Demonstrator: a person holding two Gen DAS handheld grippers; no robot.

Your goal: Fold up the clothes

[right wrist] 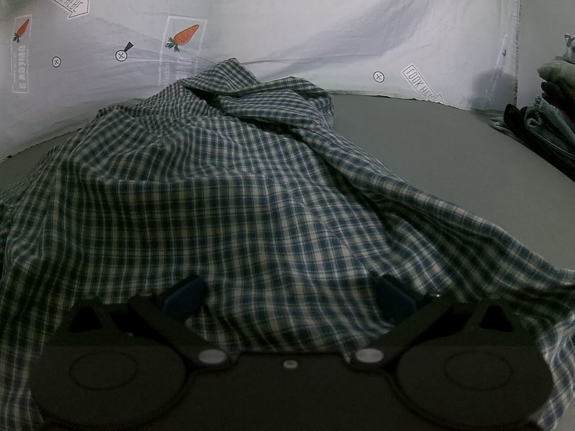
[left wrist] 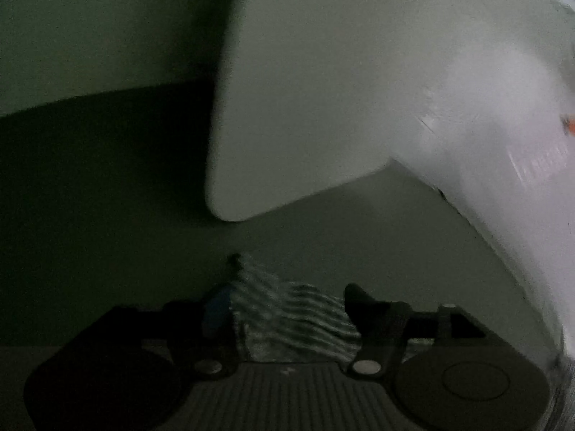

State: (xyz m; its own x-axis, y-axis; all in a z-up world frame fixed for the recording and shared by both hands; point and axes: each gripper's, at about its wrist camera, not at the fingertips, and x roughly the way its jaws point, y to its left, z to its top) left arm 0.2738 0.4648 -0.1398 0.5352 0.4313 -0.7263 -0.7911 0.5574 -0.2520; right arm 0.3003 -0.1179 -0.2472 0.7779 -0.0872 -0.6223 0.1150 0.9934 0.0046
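Shirt (right wrist: 230,194), checked in blue and white, lies rumpled across the grey table (right wrist: 431,151), spreading from the near edge toward the far sheet. Right gripper (right wrist: 287,294) sits over its near part with fingers spread wide, cloth lying between them unpinched. Left gripper (left wrist: 287,298) is open too, a fold of checked cloth (left wrist: 287,319) between its fingers. A carrot-printed sheet (right wrist: 287,18) hangs behind; folded clothes (right wrist: 553,115) are stacked far right.

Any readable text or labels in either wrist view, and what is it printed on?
"LOOK HERE", in an arrow, mirrored: on the printed sheet behind the plaid shirt; again at its right.
Boxed words beside the carrot prints: too faint to read.
Left wrist view: nothing legible.
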